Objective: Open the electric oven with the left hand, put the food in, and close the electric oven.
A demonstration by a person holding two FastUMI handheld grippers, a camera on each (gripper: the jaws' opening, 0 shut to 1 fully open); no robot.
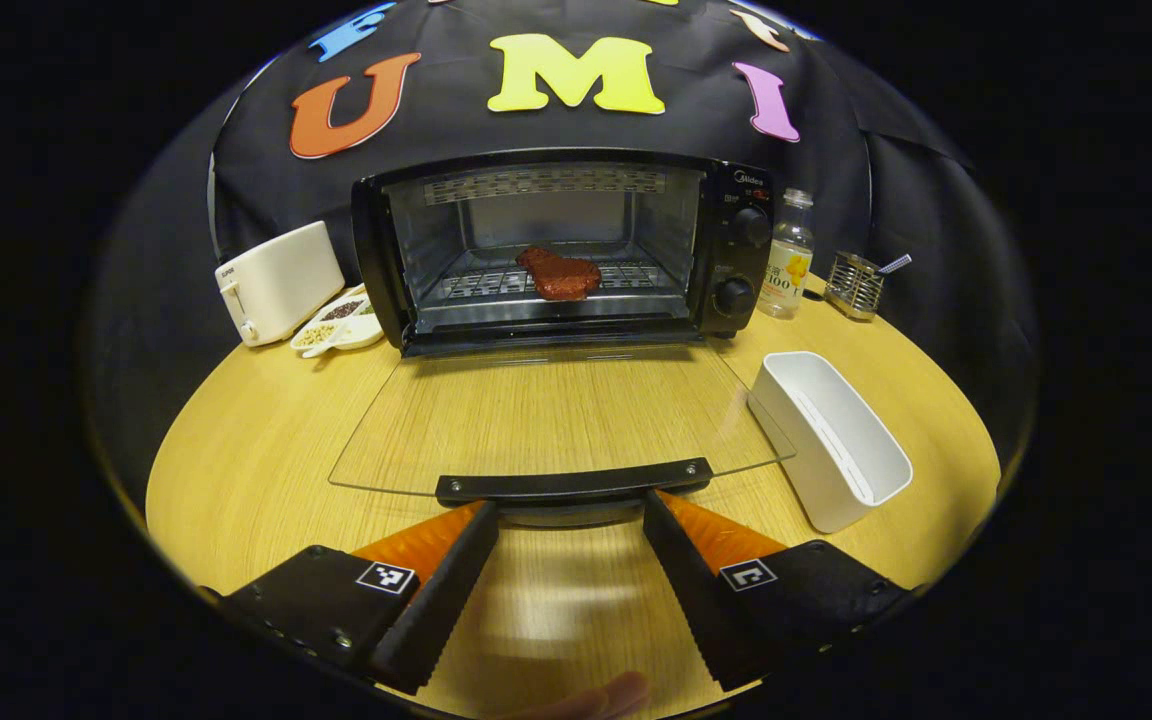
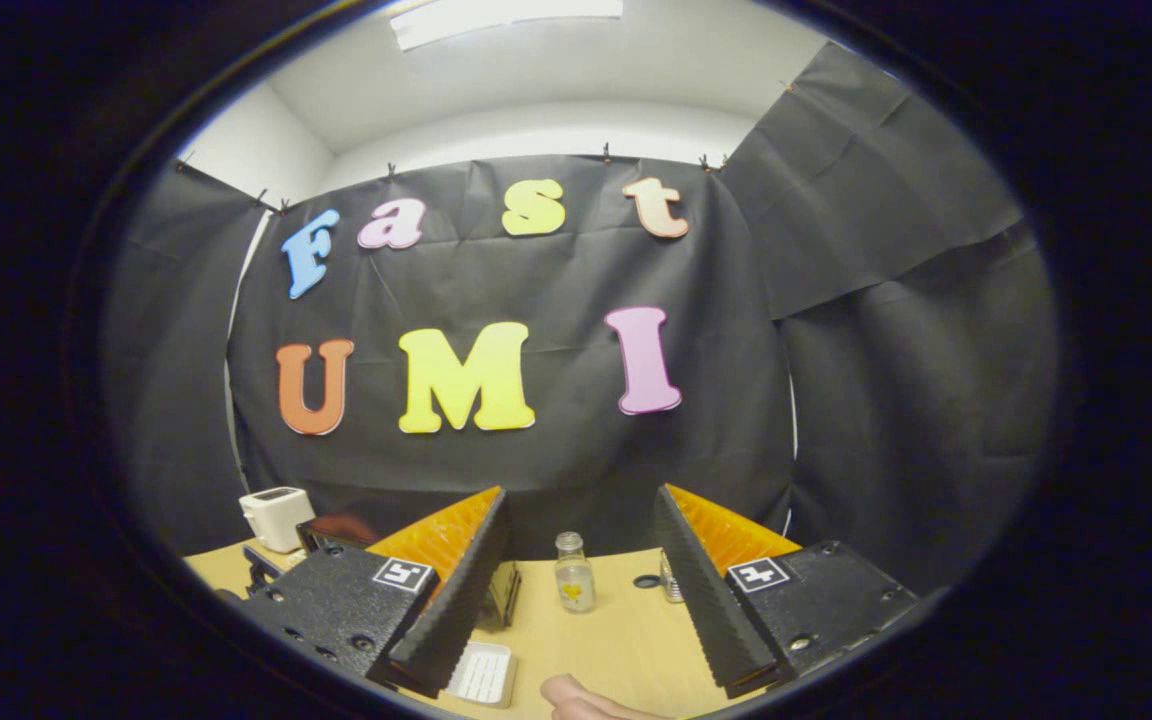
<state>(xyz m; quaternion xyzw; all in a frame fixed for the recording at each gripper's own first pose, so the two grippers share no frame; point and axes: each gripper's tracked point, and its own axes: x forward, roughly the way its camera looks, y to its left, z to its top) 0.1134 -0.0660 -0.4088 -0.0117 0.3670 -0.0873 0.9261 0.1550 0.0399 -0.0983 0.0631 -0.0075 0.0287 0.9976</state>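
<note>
Left hand-held gripper (image 1: 568, 515) sits low over the wooden surface (image 1: 236, 440) with its fingers spread wide, one on each side of the black handle (image 1: 573, 484) of the oven door; whether they touch the handle I cannot tell, and they do not clamp it. That glass door (image 1: 556, 420) lies folded down flat towards the camera, so the electric oven (image 1: 566, 250) stands open. On its wire rack rests the food (image 1: 560, 274), a reddish-brown piece of meat, inside the cavity. A white toaster (image 1: 276, 282) stands left of the oven, with a divided dish of grains (image 1: 338, 325) just beside it. Right of the oven are a clear bottle (image 1: 788, 256) and a metal mesh holder (image 1: 853, 285), and nearer lies a white rectangular tray (image 1: 831, 440).

Right hand-held gripper (image 2: 581, 575) is raised, tilted up towards the booth wall, fingers apart and holding nothing. Below it the toaster (image 2: 276, 517) and bottle (image 2: 573, 573) are visible.
</note>
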